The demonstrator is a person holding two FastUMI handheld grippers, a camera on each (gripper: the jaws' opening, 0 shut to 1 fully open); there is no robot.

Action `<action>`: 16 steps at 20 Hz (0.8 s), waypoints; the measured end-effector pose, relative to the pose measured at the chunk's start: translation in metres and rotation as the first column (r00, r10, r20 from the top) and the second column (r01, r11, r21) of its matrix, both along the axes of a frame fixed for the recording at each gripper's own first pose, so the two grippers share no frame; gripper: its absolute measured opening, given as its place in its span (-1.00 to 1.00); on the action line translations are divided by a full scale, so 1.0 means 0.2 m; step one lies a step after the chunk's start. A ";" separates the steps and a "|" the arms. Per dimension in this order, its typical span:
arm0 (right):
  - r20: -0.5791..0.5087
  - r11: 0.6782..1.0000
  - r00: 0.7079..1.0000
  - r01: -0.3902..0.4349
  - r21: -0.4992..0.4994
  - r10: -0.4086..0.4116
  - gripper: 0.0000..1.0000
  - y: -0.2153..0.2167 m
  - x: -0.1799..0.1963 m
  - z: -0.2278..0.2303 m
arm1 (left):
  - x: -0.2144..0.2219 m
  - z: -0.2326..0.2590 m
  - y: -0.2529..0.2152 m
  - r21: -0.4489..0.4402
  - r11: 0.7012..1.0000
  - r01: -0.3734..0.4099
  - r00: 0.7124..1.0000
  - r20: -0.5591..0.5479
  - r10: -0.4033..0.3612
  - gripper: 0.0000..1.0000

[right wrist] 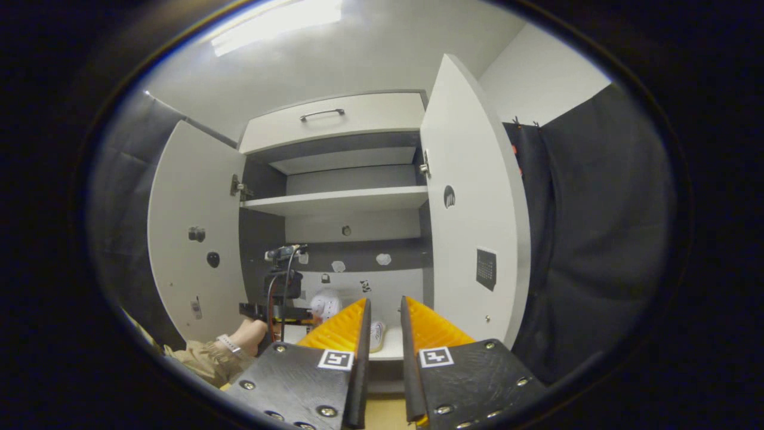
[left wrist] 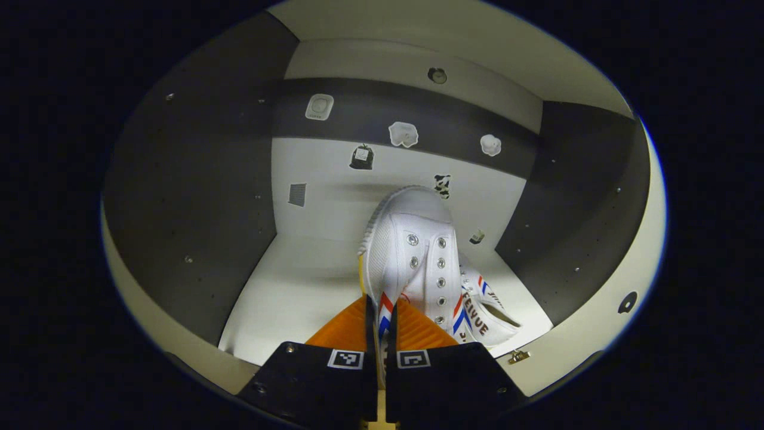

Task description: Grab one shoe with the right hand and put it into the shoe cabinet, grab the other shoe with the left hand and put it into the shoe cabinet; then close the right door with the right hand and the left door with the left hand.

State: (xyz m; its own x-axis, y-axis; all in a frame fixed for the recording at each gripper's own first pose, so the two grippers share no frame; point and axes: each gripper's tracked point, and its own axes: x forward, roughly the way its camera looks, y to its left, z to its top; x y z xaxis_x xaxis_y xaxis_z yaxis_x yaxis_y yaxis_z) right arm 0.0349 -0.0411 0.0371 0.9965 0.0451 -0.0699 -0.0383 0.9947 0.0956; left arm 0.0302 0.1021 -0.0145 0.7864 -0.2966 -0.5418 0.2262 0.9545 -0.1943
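left gripper (left wrist: 382,310): fingers nearly together, pinching a thin edge between them, reached forward | right gripper (right wrist: 384,316): fingers parted by narrow gap, nothing between, held back and level | person's hand (right wrist: 250,334): low left in right gripper view, wrist band, sleeve

Two white shoes, open shoe cabinet

We see one white shoe (left wrist: 412,251) raised, toe toward 12 o'clock; the other shoe (left wrist: 486,307) lies at its 4 o'clock on the shoe cabinet (right wrist: 334,200) floor, both doors open.

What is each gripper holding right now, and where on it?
Left gripper: white shoe, pinched at its heel-end side wall. Right gripper: nothing, slightly open.
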 end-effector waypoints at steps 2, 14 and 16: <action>-0.007 1.000 1.000 0.013 0.008 -0.013 -0.49 0.00 -0.01 -0.01 | -0.01 -0.01 0.01 -0.015 1.000 0.008 0.999 -0.034 -0.008 -0.88; -0.038 0.997 0.997 0.067 0.035 -0.066 -0.48 -0.09 -0.05 -0.07 | -0.02 -0.15 0.03 0.063 0.998 0.019 0.993 -0.119 -0.012 -0.89; -0.042 0.997 0.997 0.066 0.039 -0.064 -0.48 -0.10 -0.06 -0.08 | -0.01 -0.17 0.03 0.088 0.996 0.021 0.994 -0.111 -0.011 -0.83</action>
State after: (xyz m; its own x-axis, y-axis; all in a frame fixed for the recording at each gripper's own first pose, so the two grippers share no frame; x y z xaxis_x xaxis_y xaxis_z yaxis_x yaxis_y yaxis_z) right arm 0.0229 -0.0601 0.0218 0.9938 -0.0159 -0.1097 0.0309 0.9902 0.1361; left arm 0.0291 0.1080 -0.0483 0.7157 -0.2551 -0.6501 0.2231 0.9656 -0.1333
